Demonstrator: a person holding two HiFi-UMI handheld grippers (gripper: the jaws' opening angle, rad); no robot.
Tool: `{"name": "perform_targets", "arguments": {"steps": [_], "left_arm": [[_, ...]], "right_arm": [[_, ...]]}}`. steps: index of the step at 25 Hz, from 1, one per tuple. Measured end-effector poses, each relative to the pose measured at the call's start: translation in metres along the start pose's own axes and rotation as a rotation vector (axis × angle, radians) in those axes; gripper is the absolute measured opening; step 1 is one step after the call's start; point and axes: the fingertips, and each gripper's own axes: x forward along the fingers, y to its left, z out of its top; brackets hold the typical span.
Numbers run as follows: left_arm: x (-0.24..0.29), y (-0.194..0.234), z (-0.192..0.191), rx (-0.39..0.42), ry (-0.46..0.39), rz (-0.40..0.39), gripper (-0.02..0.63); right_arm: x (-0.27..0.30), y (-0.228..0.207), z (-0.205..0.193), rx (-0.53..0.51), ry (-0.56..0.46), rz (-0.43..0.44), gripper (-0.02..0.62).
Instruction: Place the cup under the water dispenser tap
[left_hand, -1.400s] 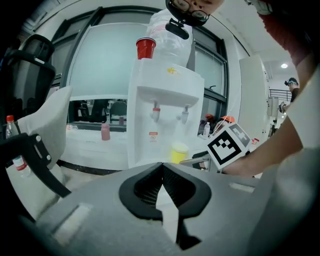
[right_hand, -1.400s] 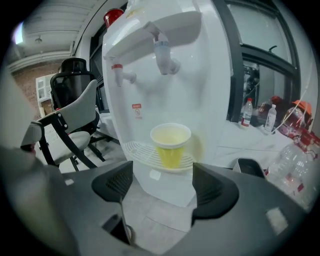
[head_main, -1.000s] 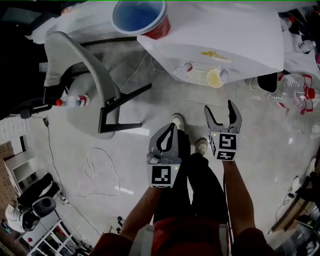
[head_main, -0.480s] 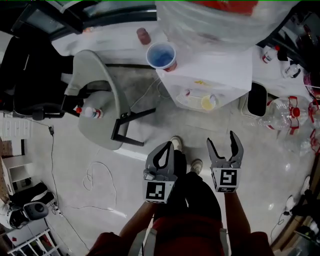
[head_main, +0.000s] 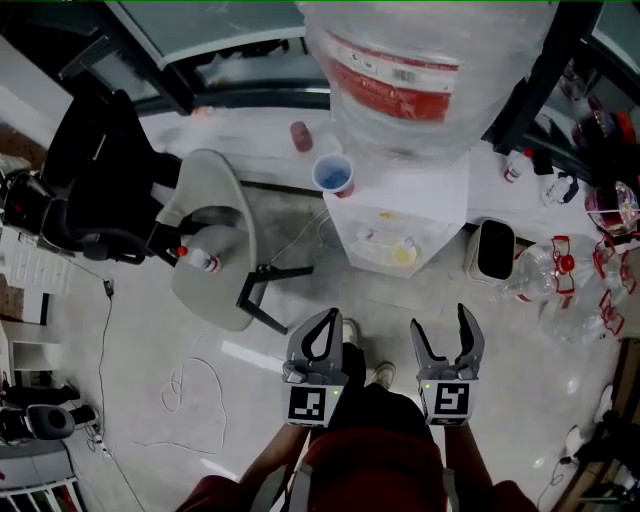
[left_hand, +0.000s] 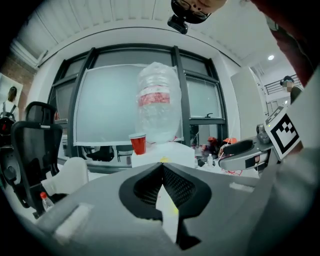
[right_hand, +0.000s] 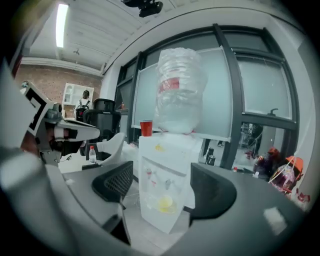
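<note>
A red cup (head_main: 333, 176) with a blue inside stands on the top left corner of the white water dispenser (head_main: 430, 205), beside the big clear bottle (head_main: 425, 70). The two taps (head_main: 390, 238) sit above a yellow drip tray (head_main: 403, 257). Both grippers hang well short of the dispenser, above the person's legs. My left gripper (head_main: 331, 314) is shut and holds nothing. My right gripper (head_main: 440, 320) is open and holds nothing. In the right gripper view the dispenser (right_hand: 172, 150) shows between the jaws, with the cup (right_hand: 145, 128) up on top. The left gripper view shows the cup (left_hand: 138, 144) far ahead.
A grey chair (head_main: 205, 285) carrying a small red-capped bottle (head_main: 197, 260) stands left of the dispenser, with a black office chair (head_main: 100, 190) behind it. A bin (head_main: 492, 250) and empty clear bottles (head_main: 560, 285) lie to the right. A cable (head_main: 195, 380) loops on the floor.
The view has pulled back and up, so the dispenser and cup look smaller and farther. Both grippers sit lower in the picture. The left stays shut and the right stays open.
</note>
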Motion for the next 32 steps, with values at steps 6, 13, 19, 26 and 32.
{"name": "perform_targets", "arguments": {"steps": [6,13,19,26,32], "left_arm": [[-0.006,0.001,0.042,-0.008,-0.057,0.024,-0.005],[-0.019,0.010,0.112,0.045,-0.144,0.073,-0.005],[-0.027,0.011,0.168,0.091,-0.227,0.086,-0.005],[-0.032,0.011,0.184,0.090,-0.272,0.091,-0.005],[-0.034,0.006,0.190,0.092,-0.293,0.081,-0.005]], "right_arm": [[-0.015,-0.021,0.073,0.000,-0.125,-0.037,0.353],[-0.042,-0.051,0.147,-0.074,-0.267,-0.090,0.353],[-0.061,-0.057,0.198,-0.113,-0.377,-0.110,0.345],[-0.074,-0.061,0.214,-0.115,-0.412,-0.133,0.336],[-0.082,-0.059,0.212,-0.119,-0.411,-0.134,0.254]]}}
